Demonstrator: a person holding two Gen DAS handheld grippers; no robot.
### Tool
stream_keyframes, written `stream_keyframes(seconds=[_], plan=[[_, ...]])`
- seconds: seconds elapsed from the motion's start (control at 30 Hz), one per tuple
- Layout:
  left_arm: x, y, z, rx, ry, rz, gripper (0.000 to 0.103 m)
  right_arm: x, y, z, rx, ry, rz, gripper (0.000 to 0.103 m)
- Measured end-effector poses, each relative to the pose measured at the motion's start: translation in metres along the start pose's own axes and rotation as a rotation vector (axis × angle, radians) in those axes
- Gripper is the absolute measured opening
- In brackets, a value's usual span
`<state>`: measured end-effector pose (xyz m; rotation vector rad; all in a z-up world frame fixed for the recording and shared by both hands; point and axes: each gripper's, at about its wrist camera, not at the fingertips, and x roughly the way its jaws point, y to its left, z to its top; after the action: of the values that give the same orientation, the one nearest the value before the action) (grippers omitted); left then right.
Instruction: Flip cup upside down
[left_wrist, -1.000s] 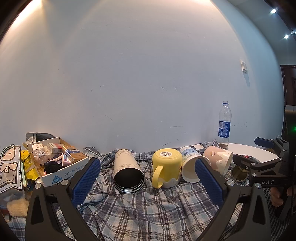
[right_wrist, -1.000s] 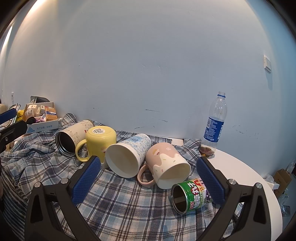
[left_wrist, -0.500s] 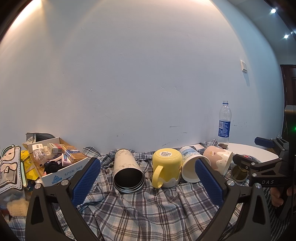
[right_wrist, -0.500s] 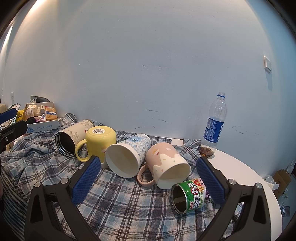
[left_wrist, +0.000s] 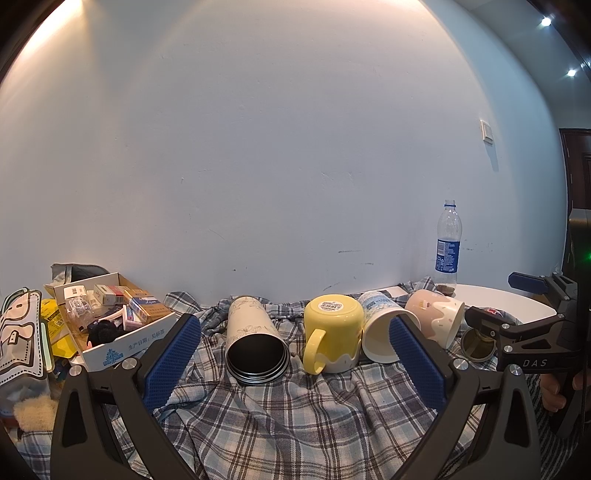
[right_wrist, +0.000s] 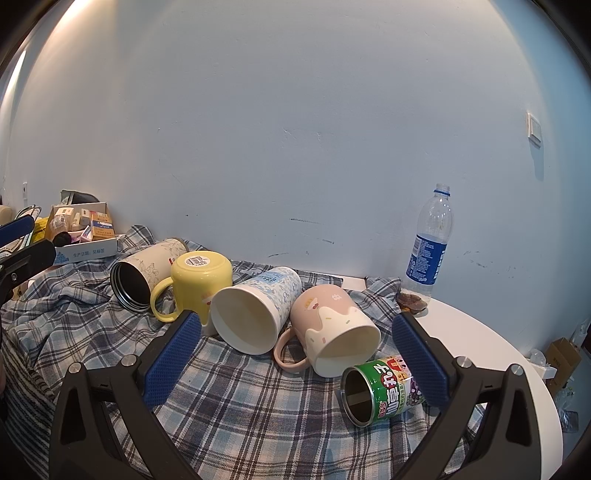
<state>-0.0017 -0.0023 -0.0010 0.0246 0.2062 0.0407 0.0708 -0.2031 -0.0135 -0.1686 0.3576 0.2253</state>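
Several cups lie in a row on a plaid cloth. A cream floral tumbler lies on its side, mouth toward me. A yellow mug stands upside down. A blue-patterned white cup, a pink-and-cream mug and a green can lie on their sides. My left gripper is open and empty, in front of the tumbler and yellow mug. My right gripper is open and empty, in front of the white cup and pink mug.
A cardboard box of small packets stands at the left. A plastic water bottle stands on the white round table by the wall. The right gripper's body shows at the right edge of the left wrist view.
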Motion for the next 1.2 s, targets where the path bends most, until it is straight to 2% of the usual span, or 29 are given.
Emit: stream_keyframes(seconds=[0.37,0.5,0.53,0.6,0.67,0.77,0.83,0.9,0.97,1.07,1.2], plan=[[0.000,0.000,-0.001,0.003,0.003,-0.001,0.103,0.001,-0.002,0.000,-0.004,0.005,-0.006,0.103],[0.005,0.006,-0.001,-0.019,0.029,-0.012,0.103,0.020,0.000,0.006,0.016,0.105,-0.055,0.103],[0.008,0.008,0.000,-0.025,0.042,-0.026,0.103,0.024,-0.002,0.010,0.040,0.134,-0.029,0.103],[0.021,0.007,0.004,-0.014,0.095,-0.054,0.103,0.029,-0.001,0.019,0.078,0.182,0.010,0.103],[0.032,0.004,0.011,-0.012,0.151,-0.063,0.103,0.037,0.000,0.032,0.096,0.226,-0.012,0.103],[0.049,0.007,0.026,-0.086,0.201,-0.093,0.103,0.049,0.001,0.046,0.127,0.251,-0.058,0.103],[0.055,0.010,0.034,-0.120,0.200,-0.095,0.103,0.063,0.005,0.051,0.121,0.283,-0.112,0.103],[0.056,0.015,0.039,-0.150,0.173,-0.098,0.103,0.075,0.008,0.054,0.128,0.306,-0.111,0.103],[0.054,0.020,0.036,-0.162,0.138,-0.091,0.103,0.086,0.012,0.054,0.132,0.322,-0.096,0.103],[0.059,0.025,0.021,-0.154,0.116,-0.031,0.103,0.100,0.018,0.052,0.146,0.318,-0.115,0.103],[0.080,0.042,0.011,-0.236,0.177,-0.020,0.103,0.125,0.024,0.045,0.185,0.352,-0.129,0.103]])
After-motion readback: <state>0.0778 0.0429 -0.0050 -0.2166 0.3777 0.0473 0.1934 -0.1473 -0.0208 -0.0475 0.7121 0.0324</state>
